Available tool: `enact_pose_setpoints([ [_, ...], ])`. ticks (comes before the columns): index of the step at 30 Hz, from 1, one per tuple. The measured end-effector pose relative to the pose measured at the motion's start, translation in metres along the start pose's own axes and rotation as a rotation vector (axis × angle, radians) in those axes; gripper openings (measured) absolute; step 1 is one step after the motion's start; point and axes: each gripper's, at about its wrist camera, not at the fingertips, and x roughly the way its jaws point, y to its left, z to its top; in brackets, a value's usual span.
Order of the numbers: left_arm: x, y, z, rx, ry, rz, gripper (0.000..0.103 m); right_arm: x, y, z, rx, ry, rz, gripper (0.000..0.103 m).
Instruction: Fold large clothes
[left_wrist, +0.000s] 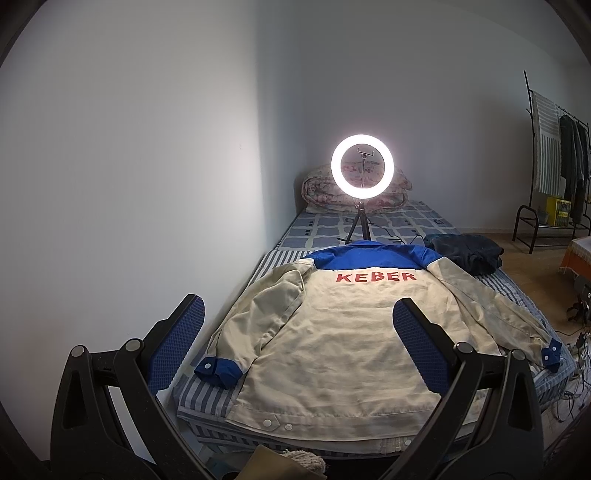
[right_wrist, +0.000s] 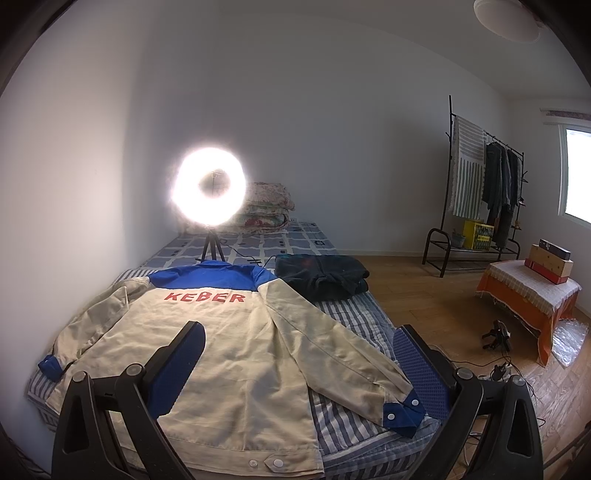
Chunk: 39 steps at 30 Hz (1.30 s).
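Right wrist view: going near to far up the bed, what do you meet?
Jacket hem → red KEBER lettering → blue collar yoke → ring light tripod → folded floral quilt at the wall.

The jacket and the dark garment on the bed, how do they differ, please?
The jacket is beige and blue with KEBER lettering; the dark garment is plain. The jacket lies spread flat, sleeves out; the dark garment is folded into a pile. Both rest on the bed.
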Motion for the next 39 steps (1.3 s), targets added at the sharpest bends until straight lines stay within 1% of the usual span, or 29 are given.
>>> enact_pose_setpoints([
  [16, 0.006, 0.004, -0.002, -0.007, 0.009, 0.002, 0.103, -0.001, 0.002, 0.002, 0.008, -0.013, -0.005, 0.103],
  [23, 0.012, 0.010, -0.012, -0.005, 0.012, 0.018, 0.103, 0.000, 0.004, 0.004, 0.007, -0.014, 0.002, 0.103],
  [32, 0.014, 0.010, -0.016, 0.022, 0.020, 0.046, 0.103, 0.003, 0.012, 0.010, 0.001, -0.018, 0.019, 0.103],
  [39, 0.016, 0.017, -0.016, 0.059, 0.025, 0.066, 0.103, 0.000, 0.029, 0.017, -0.024, -0.034, 0.047, 0.103],
])
